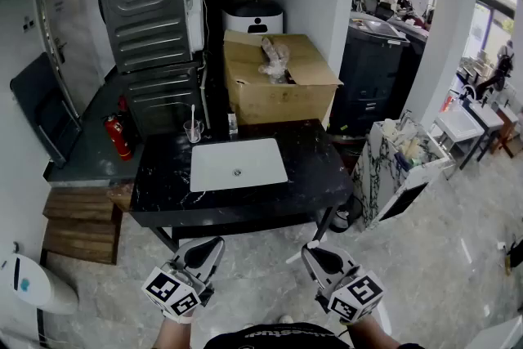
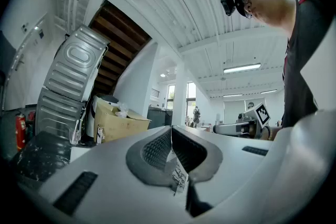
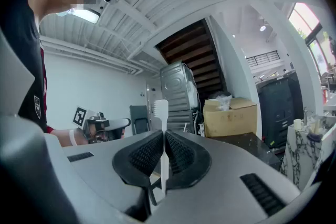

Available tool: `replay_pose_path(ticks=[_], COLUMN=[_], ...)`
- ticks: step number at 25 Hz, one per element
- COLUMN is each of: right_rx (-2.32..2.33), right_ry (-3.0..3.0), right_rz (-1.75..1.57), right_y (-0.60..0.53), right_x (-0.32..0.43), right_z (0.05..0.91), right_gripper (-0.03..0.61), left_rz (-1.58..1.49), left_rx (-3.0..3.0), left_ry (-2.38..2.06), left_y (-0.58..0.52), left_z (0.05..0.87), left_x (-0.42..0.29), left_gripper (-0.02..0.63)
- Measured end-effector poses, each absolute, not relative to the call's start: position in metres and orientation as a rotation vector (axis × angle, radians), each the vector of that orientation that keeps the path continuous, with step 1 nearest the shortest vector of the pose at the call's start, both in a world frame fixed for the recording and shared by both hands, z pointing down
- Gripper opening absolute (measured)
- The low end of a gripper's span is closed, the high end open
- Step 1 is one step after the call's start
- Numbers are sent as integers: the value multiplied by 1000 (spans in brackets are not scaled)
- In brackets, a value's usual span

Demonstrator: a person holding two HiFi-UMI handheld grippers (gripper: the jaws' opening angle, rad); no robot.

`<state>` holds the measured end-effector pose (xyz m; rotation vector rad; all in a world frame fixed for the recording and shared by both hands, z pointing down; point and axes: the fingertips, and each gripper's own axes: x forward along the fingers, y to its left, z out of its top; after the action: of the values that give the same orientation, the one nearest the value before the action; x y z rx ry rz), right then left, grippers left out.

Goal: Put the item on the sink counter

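Note:
In the right gripper view my right gripper point(image 3: 164, 135) is shut on a white toothbrush point(image 3: 160, 113); its bristled head stands up above the jaws. In the left gripper view my left gripper point(image 2: 170, 131) is shut on a thin white item with black print point(image 2: 179, 177). Both grippers, left point(image 1: 207, 246) and right point(image 1: 315, 252), are held low in front of the black marble sink counter point(image 1: 315, 163) and apart from it. The counter holds a white basin point(image 1: 237, 164). The held things are hidden in the head view.
A glass with a toothbrush in it point(image 1: 194, 129) and a small bottle point(image 1: 233, 123) stand at the counter's back edge. Behind are a cardboard box point(image 1: 274, 82) and stacked metal machines point(image 1: 151, 20). A red fire extinguisher point(image 1: 118, 135) stands at the left, a marbled bin point(image 1: 392, 167) at the right.

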<state>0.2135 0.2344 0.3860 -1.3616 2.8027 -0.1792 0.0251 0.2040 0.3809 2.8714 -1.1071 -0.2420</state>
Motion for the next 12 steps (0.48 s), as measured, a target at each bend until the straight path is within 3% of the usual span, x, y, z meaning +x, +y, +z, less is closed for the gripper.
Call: replay_pose_path(ticks=[12], right_rx=[-1361], right_ry=[2815], right_rz=[-71], right_y=[237], right_x=[208], right_z=[373], right_gripper=[43], left_rz=[-254], left_rx=[2873], left_ry=[-1107], left_y=[206], left_z=[381], left_x=[23], left_gripper=[18])
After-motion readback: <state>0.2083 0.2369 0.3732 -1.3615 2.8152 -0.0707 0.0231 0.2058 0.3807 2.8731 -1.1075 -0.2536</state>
